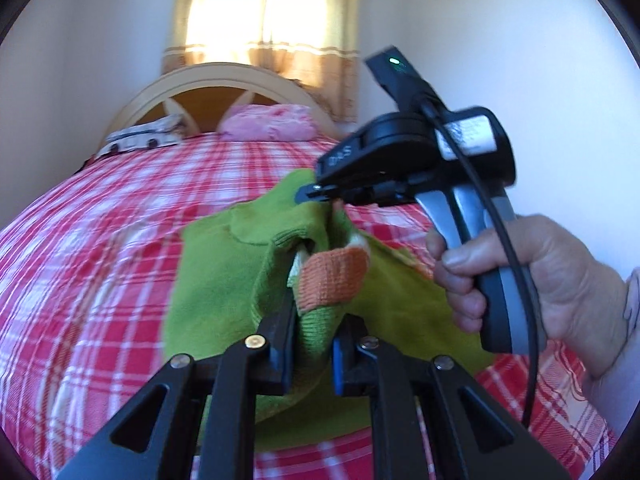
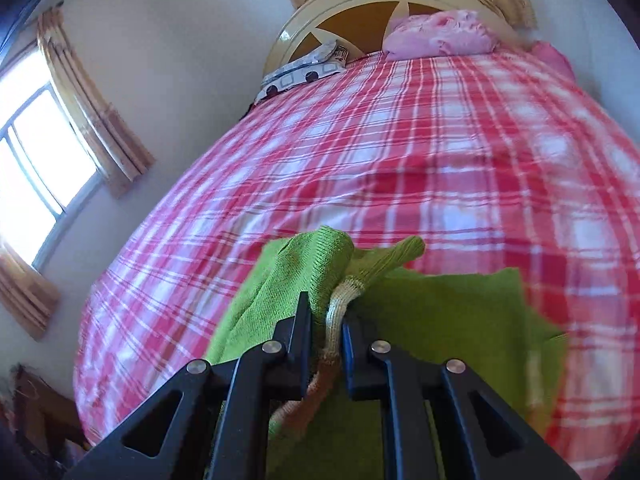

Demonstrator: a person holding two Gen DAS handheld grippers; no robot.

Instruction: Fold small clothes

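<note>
A small green knit sweater (image 1: 224, 272) with orange and cream trim (image 1: 332, 276) is held up over the red plaid bed. My left gripper (image 1: 314, 320) is shut on a bunched fold of it near the orange band. My right gripper (image 2: 326, 312) is shut on another edge of the sweater (image 2: 440, 312), pinching green knit and a cream ribbed edge (image 2: 338, 300). In the left wrist view the right gripper (image 1: 316, 194) shows above and beyond, held by a hand (image 1: 560, 276), its tips clamped on the sweater's upper edge.
The bed's red and white plaid cover (image 1: 120, 220) spreads all around. A pink pillow (image 1: 268, 122) and a patterned pillow (image 1: 140, 138) lie by the cream headboard (image 1: 224, 76). A curtained window (image 2: 44, 168) is on the left wall.
</note>
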